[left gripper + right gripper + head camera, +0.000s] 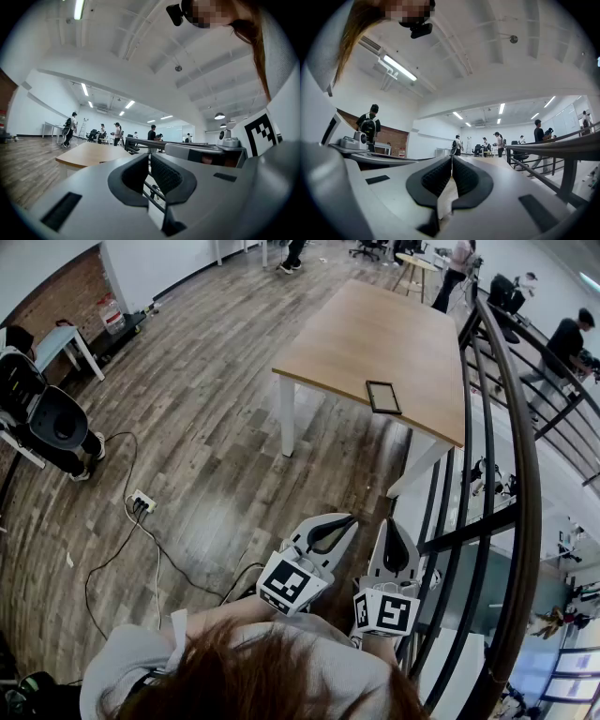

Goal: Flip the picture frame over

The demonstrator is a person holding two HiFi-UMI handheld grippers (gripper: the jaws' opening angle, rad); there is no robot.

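Picture frame (382, 397) lying flat by the near edge of the wooden table (375, 329), well apart from both grippers, left gripper (349, 519) fingers closed to a slit on nothing, right gripper (391, 521) fingers pressed together, empty, black railing (469, 532) beside them.

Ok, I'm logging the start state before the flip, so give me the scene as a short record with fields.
picture frame: lies flat on the wooden table, near its closer edge
left hand-held gripper: jaws together, nothing between them, well short of the table
right hand-held gripper: shut, empty, beside the left one
flip: not yet begun
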